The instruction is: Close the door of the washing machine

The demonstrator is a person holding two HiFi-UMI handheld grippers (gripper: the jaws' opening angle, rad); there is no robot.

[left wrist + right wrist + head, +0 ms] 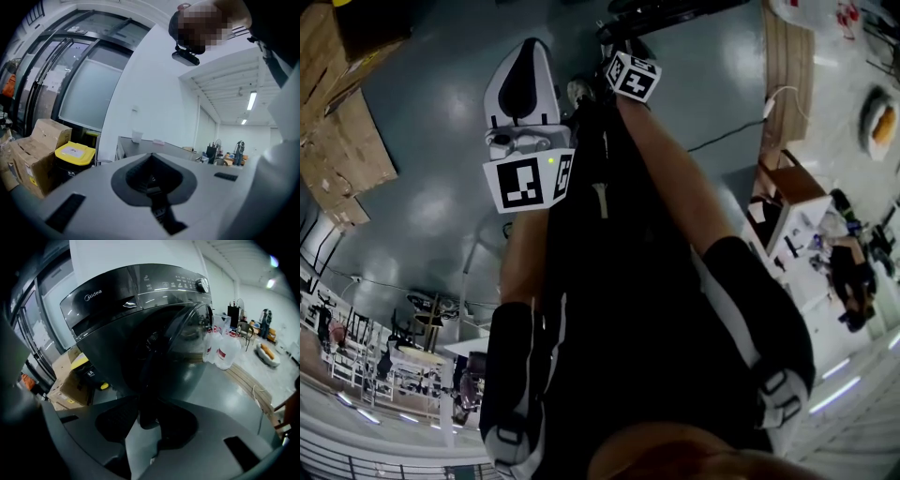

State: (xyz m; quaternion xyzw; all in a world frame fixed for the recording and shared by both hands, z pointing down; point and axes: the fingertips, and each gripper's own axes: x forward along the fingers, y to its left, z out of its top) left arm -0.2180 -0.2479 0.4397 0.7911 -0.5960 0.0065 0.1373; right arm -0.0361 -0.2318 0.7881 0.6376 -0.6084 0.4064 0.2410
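2 grippers showed: the left gripper (151, 155), jaws together on nothing, faced a wall and cardboard boxes (33, 154), while the right gripper (143, 401) stood parted around a dark edge, seemingly the rim of the door (190, 329). Only the right gripper view showed the washing machine (122, 310), with that door swung open. Closing seemed barely begun, and the next move called for pushing the rim home against the front.

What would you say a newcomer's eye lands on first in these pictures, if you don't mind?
A dark front-loading washing machine fills the right gripper view, its round glass door swung open to the right. In the left gripper view, a yellow-lidded bin sits beside cardboard boxes at the lower left.
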